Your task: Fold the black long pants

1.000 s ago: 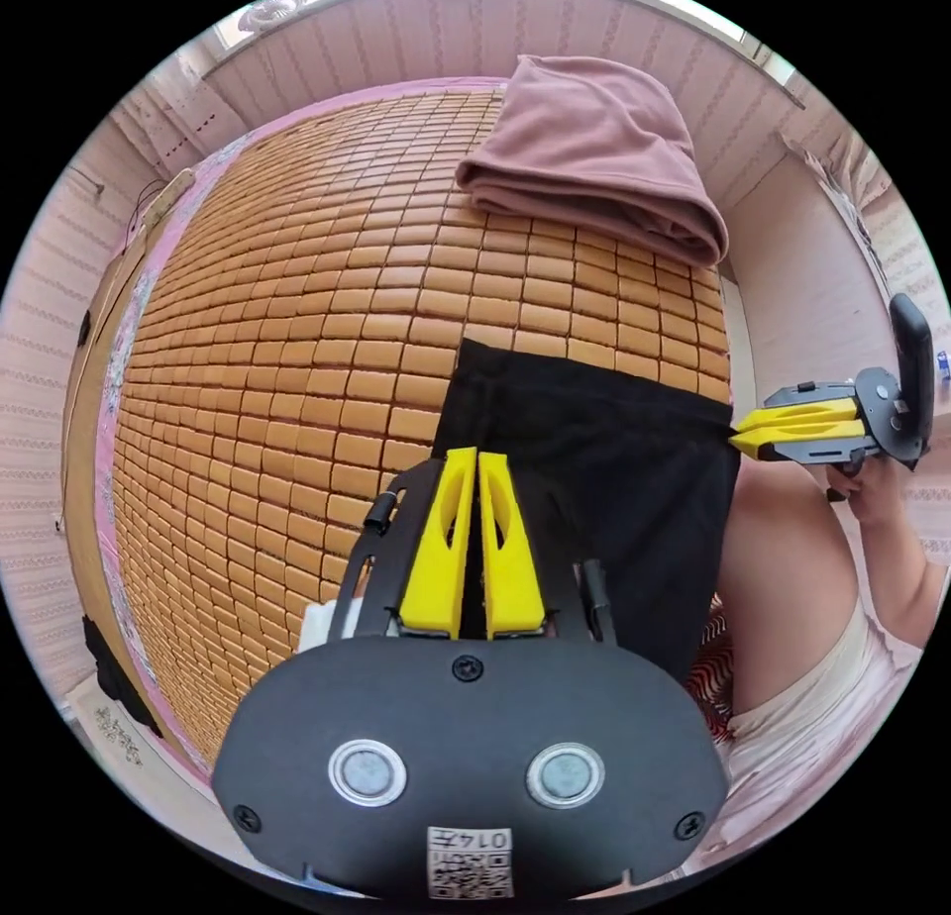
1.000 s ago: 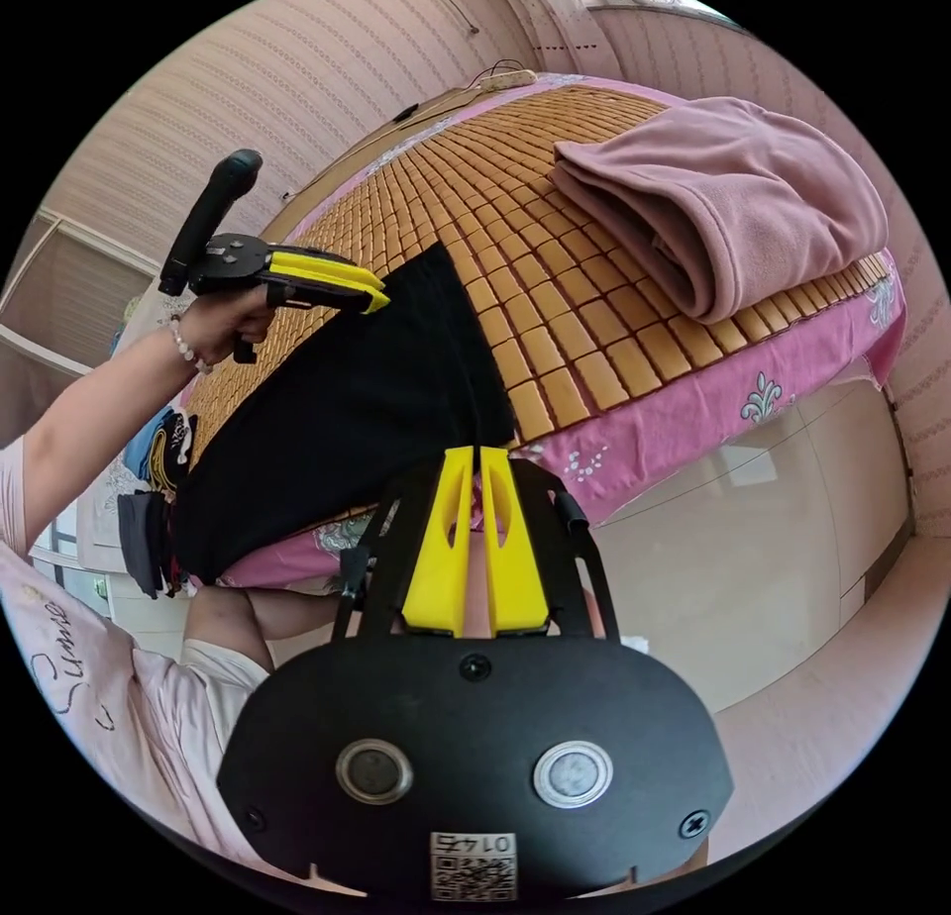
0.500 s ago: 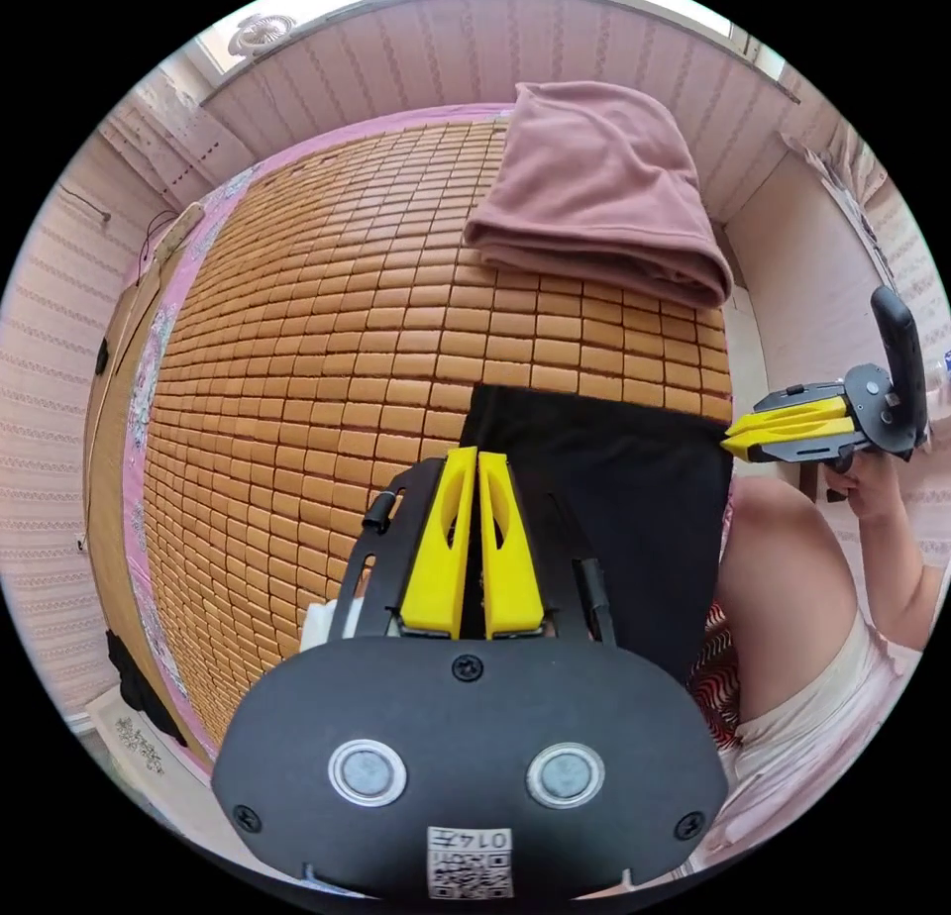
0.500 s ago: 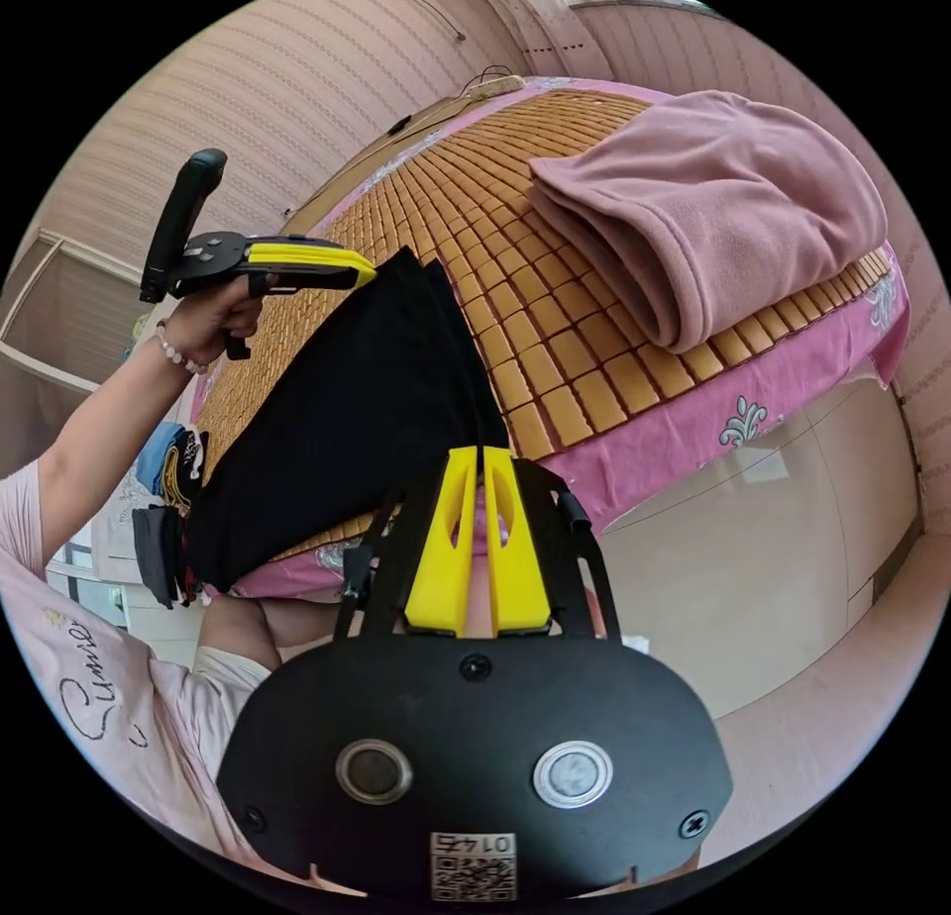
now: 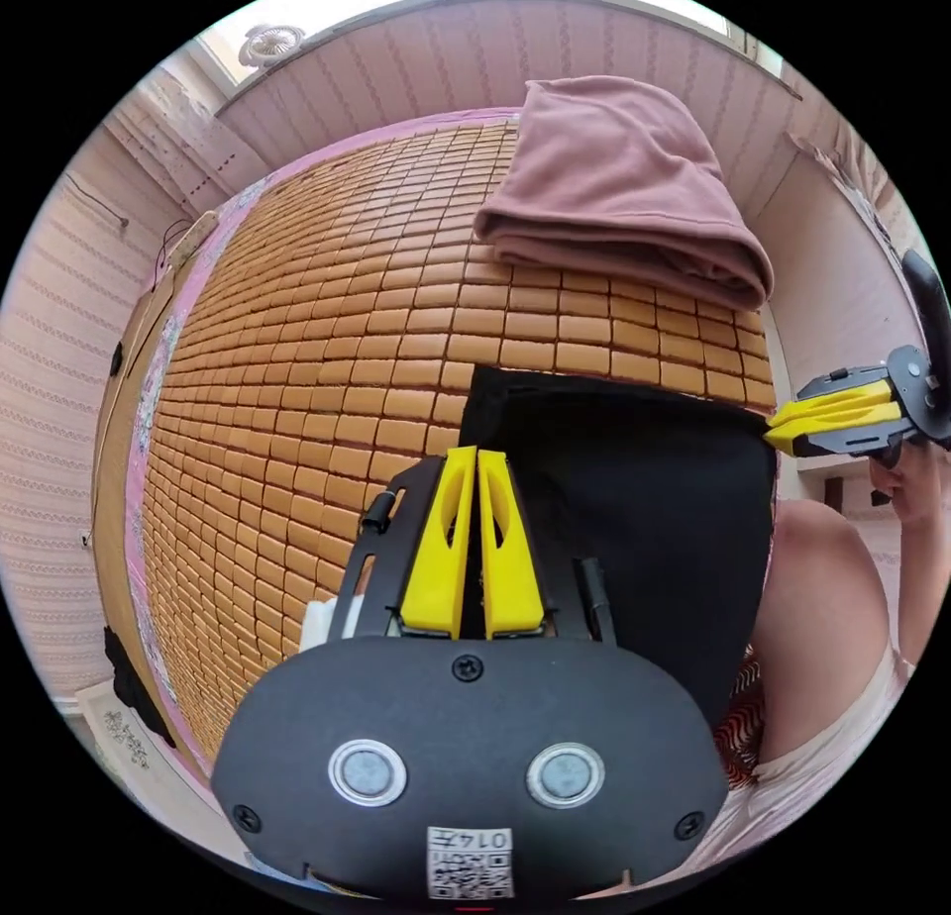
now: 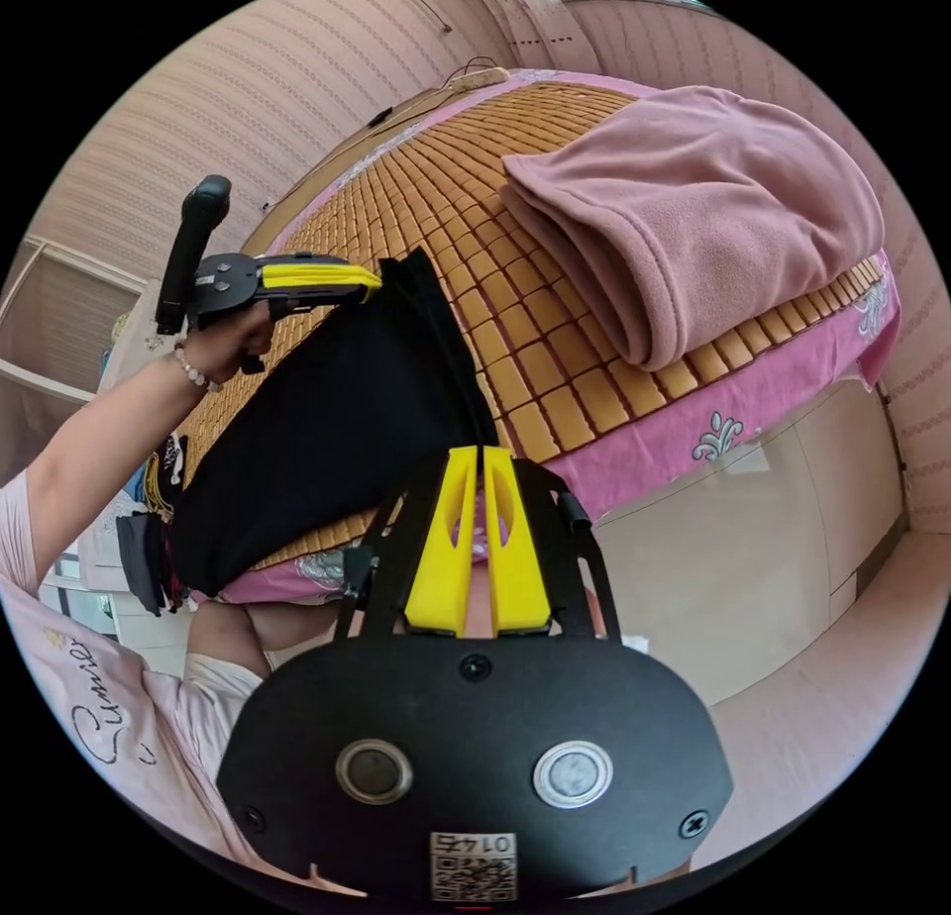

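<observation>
A folded mauve blanket point(image 5: 619, 187) lies at the far right of the tan tiled mat point(image 5: 327, 360), which covers a pink floral sheet point(image 6: 733, 415); striped pink wallpaper point(image 6: 248, 83) stands behind.

The black pants point(image 6: 327, 420) run off the bed's near edge, their lower end hidden behind the right tongs point(image 6: 478, 457).

Black long pants point(image 5: 634, 499): matt woven cloth, smooth, no sheen. Bed mat point(image 5: 327, 380): small tan tiles, bamboo-like, slight gloss, hard. Folded mauve blanket point(image 6: 713, 202) at the mat's far corner: soft fleecy cloth, matt nap. Bed sheet point(image 6: 733, 410) along the bed's edge: pink printed cloth. Left gripper point(image 5: 475, 455) and right gripper point(image 6: 482, 453): yellow matt plastic jaws, black smooth plastic housing.
</observation>
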`<state>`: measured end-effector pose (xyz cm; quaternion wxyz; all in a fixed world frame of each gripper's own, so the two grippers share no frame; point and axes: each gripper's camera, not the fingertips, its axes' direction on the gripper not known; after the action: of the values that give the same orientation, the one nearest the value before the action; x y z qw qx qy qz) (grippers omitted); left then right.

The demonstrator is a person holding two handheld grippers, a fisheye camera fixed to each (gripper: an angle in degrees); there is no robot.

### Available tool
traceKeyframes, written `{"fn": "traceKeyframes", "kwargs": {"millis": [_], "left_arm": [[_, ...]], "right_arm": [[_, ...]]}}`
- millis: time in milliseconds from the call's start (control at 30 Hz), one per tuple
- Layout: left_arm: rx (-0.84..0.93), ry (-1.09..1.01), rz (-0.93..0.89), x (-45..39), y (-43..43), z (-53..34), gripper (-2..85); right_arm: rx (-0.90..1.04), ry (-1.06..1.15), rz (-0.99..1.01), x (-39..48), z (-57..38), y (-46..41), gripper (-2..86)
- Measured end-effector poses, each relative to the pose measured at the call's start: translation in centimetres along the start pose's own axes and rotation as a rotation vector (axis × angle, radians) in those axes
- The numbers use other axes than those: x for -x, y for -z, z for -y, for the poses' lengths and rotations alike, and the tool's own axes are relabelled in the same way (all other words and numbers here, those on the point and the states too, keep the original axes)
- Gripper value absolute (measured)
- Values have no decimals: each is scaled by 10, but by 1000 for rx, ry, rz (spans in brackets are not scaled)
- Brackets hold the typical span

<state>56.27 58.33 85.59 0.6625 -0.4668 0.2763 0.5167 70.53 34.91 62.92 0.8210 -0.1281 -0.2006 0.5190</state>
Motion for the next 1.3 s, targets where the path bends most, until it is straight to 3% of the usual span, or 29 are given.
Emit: {"fn": "traceKeyframes", "kwargs": {"millis": [200, 333, 467, 667, 867, 1033, 1300], "left_arm": [[-90, 32, -88, 11, 42, -7, -7], [45, 131, -140, 24, 19, -12, -3], [-58, 206, -186, 47, 51, -37, 13], [-197, 231, -91, 79, 157, -163, 41], [-45, 425, 117, 69, 236, -383, 43], [73, 852, 147, 45, 279, -574, 45], [96, 1277, 226, 37, 314, -731, 51]], "right_arm": [[-74, -3, -37, 26, -3, 16, 7], [-49, -90, 7, 23, 2, -2, 12], [-94, -123, -69, 36, -10, 7, 19], [-147, -83, -8, 69, -49, 17, 22], [-141, 230, 6, 169, -70, 11, 21], [-44, 604, 84, 308, -41, -20, 33], [131, 1086, 71, 549, -4, -105, 74]]}}
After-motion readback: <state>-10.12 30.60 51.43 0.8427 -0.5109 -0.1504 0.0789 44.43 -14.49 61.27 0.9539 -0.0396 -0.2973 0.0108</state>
